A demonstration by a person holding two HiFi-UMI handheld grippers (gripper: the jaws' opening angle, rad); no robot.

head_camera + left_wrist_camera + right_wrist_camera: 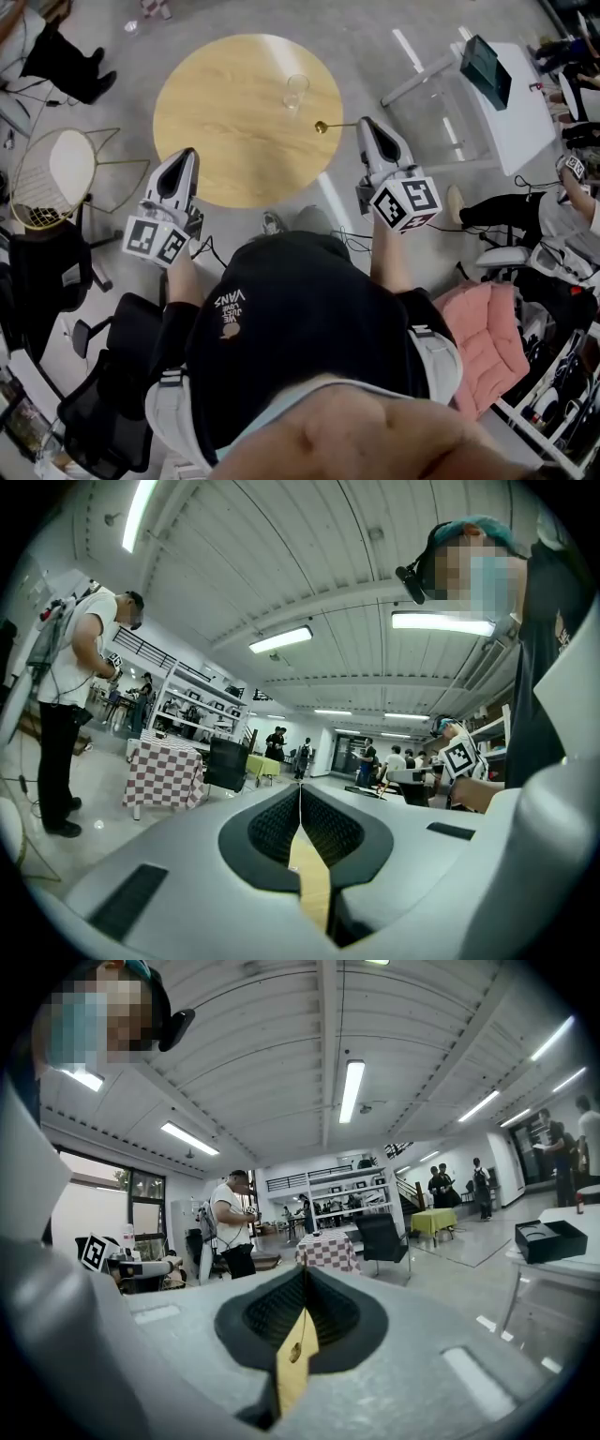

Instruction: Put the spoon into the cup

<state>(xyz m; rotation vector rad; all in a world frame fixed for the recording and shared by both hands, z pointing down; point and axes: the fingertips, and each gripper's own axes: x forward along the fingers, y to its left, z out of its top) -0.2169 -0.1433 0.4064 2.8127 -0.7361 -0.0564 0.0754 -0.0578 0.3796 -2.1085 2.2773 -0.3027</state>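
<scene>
A clear glass cup (296, 91) stands upright on the far right part of the round wooden table (225, 122). My right gripper (363, 123) is shut on the handle of a gold spoon (330, 126), whose bowl points left over the table's right edge, short of the cup. In the right gripper view the spoon (294, 1351) hangs below the closed jaws of my right gripper (305, 1283). At the table's near left edge my left gripper (185, 155) is shut and holds nothing; in its own view my left gripper (300, 794) shows its jaws pressed together.
A wire chair with a white seat (52, 173) stands left of the table. A white table (516, 117) with a dark box (487, 67) is at the right, and a pink cushion (487, 337) lies at the lower right. Several people stand or sit around the room.
</scene>
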